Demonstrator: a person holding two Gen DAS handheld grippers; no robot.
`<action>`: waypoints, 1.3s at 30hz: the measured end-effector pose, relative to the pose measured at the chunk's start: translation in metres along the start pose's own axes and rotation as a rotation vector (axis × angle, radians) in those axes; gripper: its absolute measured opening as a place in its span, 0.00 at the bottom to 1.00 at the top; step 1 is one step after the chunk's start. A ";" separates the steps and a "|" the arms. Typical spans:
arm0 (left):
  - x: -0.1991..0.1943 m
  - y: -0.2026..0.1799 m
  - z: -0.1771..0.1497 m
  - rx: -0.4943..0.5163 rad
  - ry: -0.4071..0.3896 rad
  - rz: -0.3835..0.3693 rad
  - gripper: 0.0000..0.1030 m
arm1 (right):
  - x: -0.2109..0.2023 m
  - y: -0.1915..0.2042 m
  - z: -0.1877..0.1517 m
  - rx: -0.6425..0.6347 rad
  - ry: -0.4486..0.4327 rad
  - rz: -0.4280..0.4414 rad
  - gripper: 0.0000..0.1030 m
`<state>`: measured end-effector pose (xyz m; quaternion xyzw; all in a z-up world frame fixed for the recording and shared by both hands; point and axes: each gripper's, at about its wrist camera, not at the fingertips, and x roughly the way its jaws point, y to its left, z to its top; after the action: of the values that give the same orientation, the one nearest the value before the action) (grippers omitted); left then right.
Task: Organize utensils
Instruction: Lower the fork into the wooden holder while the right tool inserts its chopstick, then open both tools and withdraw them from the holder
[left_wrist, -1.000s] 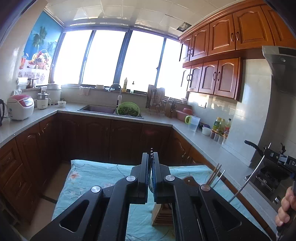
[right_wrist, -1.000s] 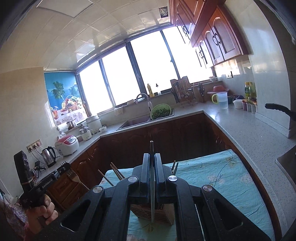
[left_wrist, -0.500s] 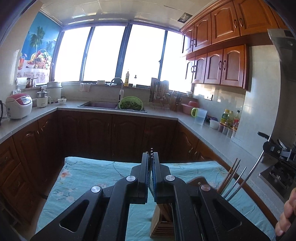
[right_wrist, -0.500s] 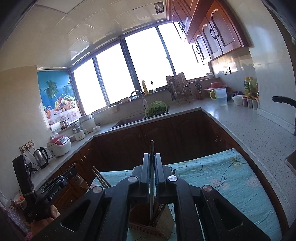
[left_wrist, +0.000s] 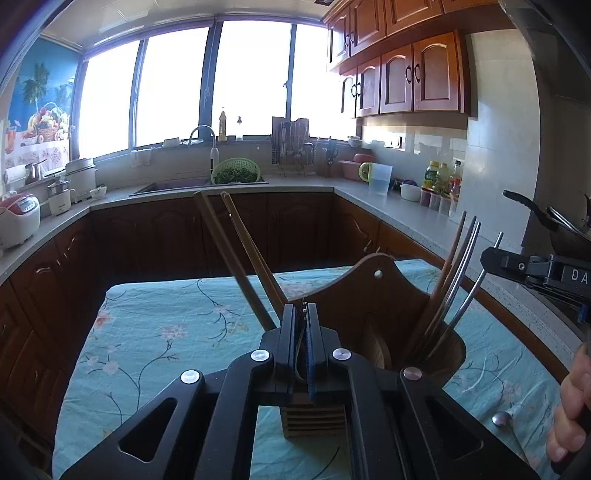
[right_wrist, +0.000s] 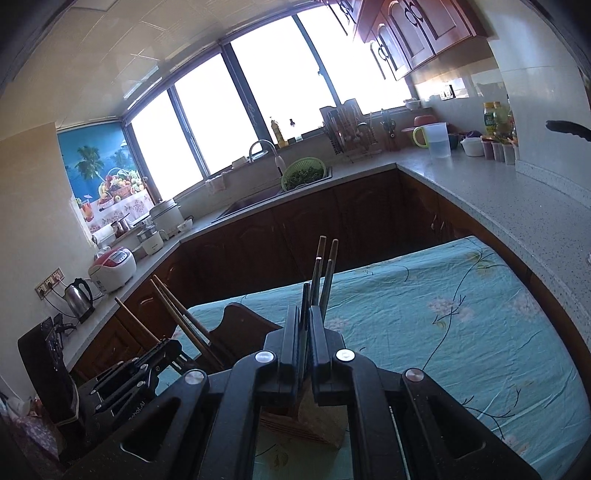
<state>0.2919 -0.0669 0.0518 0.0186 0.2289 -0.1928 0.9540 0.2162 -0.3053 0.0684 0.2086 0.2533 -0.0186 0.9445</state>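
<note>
Lowering both clenched grippers, left (left_wrist: 303, 314) pinching a fork, right (right_wrist: 305, 314) a thin utensil, toward wooden holder (left_wrist: 376, 306); next, release inside.

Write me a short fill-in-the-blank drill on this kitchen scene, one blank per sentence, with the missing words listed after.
1. The wooden utensil holder stands on a table covered by a flowered ____ cloth.
2. The green basket by the sink holds leafy ____.
3. The left tongs are ____ on a thin utensil.
4. A metal ____ lies on the cloth near the person's hand.

Missing words: blue; greens; shut; spoon
</note>
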 end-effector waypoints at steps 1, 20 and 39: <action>0.000 0.001 0.001 0.002 0.003 0.000 0.03 | 0.000 0.000 0.000 0.001 0.000 0.002 0.05; -0.005 0.005 -0.004 -0.033 0.016 -0.001 0.04 | 0.004 0.000 0.002 0.007 0.008 0.002 0.05; -0.009 0.006 -0.001 -0.125 0.045 -0.042 0.16 | 0.001 -0.016 0.000 0.086 0.010 0.034 0.36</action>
<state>0.2863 -0.0584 0.0549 -0.0415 0.2620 -0.1978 0.9437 0.2144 -0.3196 0.0620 0.2531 0.2533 -0.0124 0.9336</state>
